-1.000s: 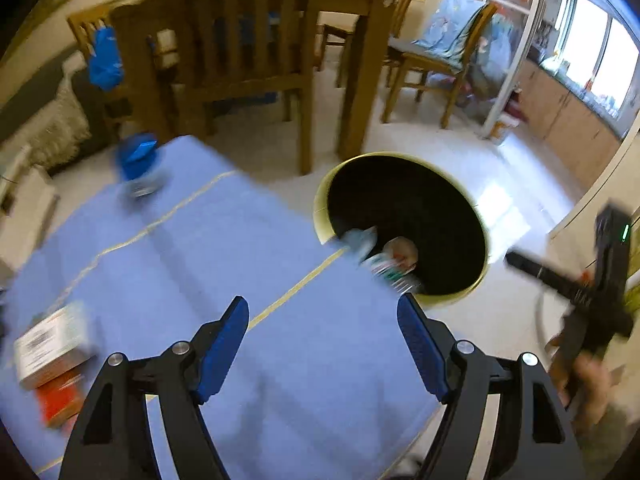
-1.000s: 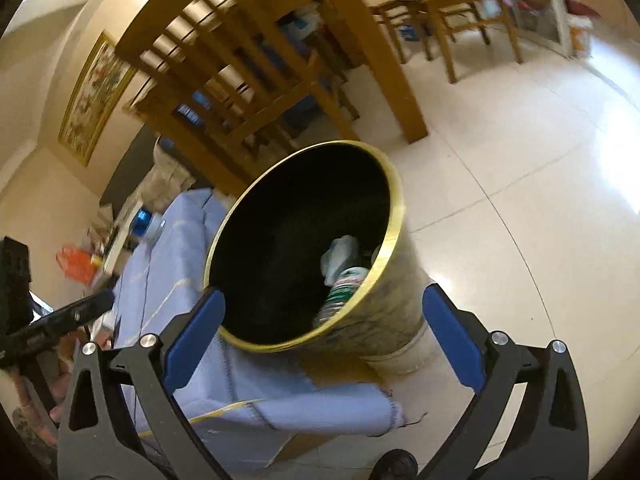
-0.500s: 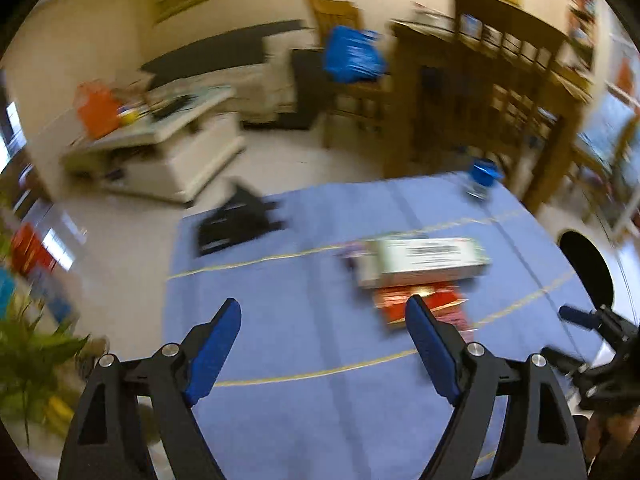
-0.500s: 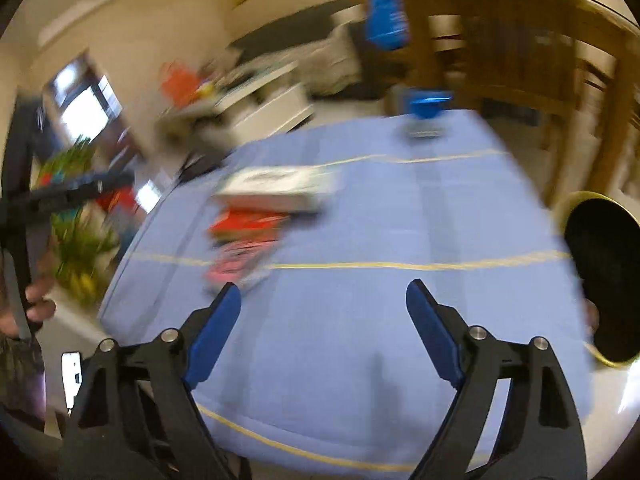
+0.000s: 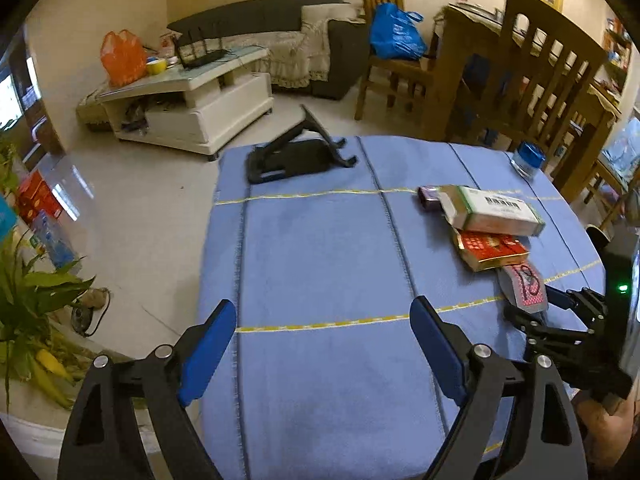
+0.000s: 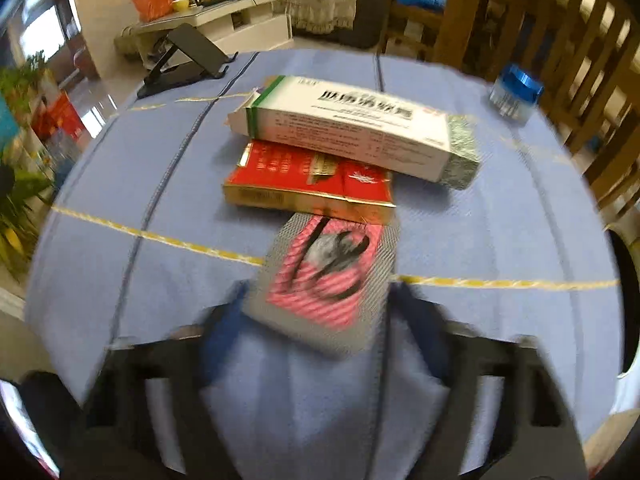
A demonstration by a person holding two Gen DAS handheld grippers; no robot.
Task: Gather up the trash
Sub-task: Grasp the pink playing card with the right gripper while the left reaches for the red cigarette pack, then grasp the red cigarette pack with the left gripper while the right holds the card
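From my left wrist view, my left claw [image 5: 316, 350] stands wide with nothing in it over the blue-clothed counter [image 5: 320, 248], its jaws having just opened further. In my right wrist view, my right claw [image 6: 320, 320] has just been closing around the pink-striped packet [image 6: 326, 280], which lies just before the red box [image 6: 308, 180] and white carton [image 6: 352, 128]; blur hides any contact

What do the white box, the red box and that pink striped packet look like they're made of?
White box: matte printed cardboard, open flap showing. Red box: glossy card with gold foil edging. Pink packet: probably thin plastic or foil film with grey sealed borders; blur leaves it uncertain.
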